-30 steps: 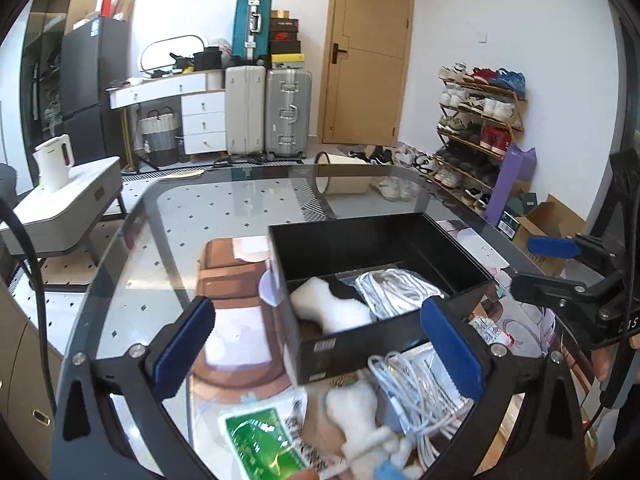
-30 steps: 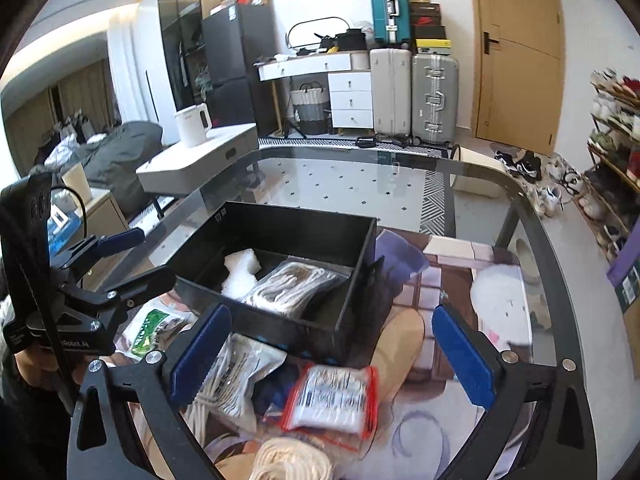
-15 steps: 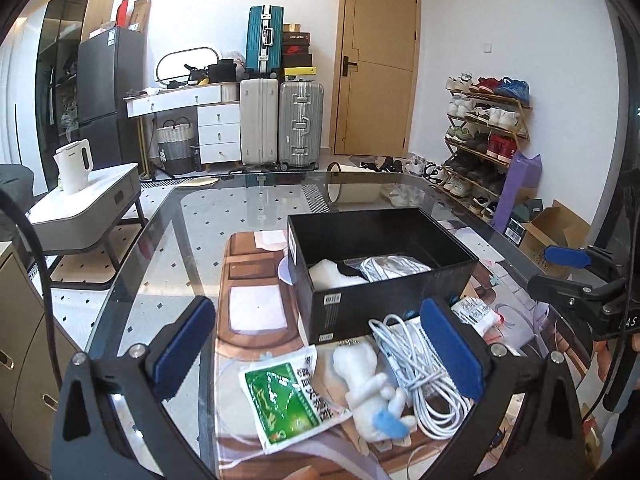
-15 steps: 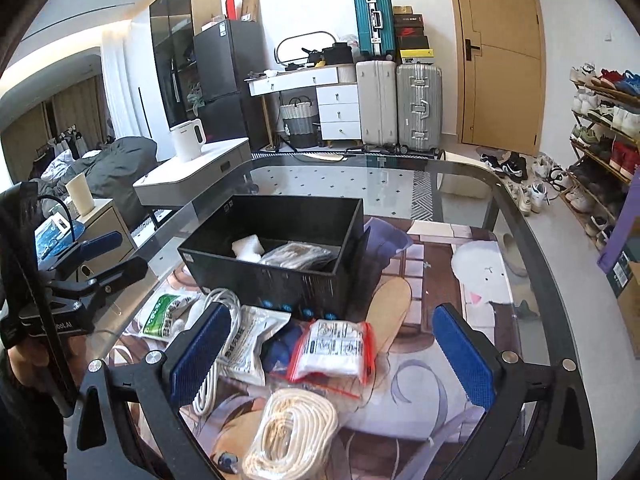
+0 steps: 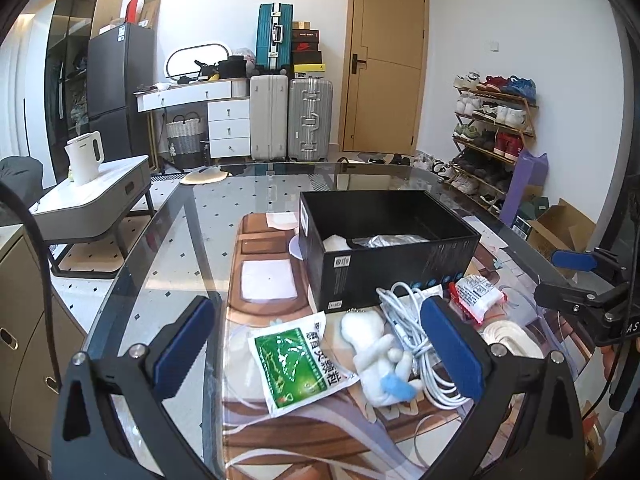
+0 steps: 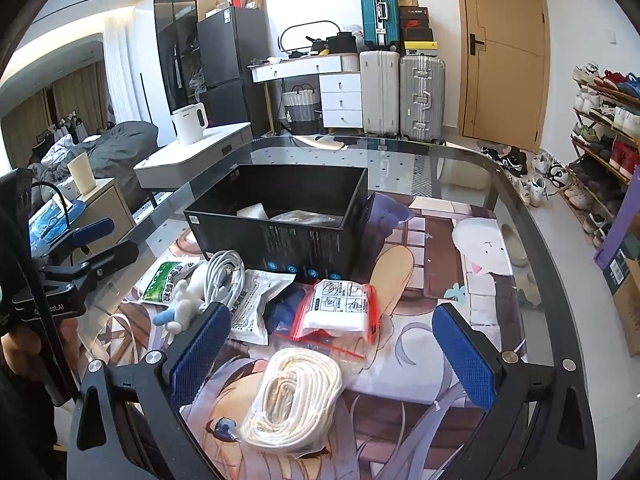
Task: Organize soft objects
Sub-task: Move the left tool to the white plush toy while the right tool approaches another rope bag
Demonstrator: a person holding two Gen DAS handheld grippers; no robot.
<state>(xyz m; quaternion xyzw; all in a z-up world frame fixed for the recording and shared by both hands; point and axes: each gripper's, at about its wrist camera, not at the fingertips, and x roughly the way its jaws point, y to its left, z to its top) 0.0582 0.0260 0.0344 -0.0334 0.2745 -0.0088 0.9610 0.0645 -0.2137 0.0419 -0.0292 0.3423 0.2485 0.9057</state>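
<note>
Both sets of jaws hang wide apart, gripping nothing. The black box [image 5: 394, 248] sits on the glass surface [image 5: 168, 248], a white soft item and a bagged cable bundle already inside. In front of the box lies the pile: green packet [image 5: 298, 360], white plush toy [image 5: 380, 356] touching a white cable [image 5: 412, 320], and a red-edged pouch [image 6: 344, 308]. Nearer than the pouch, between the right gripper [image 6: 334, 354] fingers, a bagged rope coil [image 6: 296, 396]. The left gripper [image 5: 320, 354] hovers over the packet and toy.
</note>
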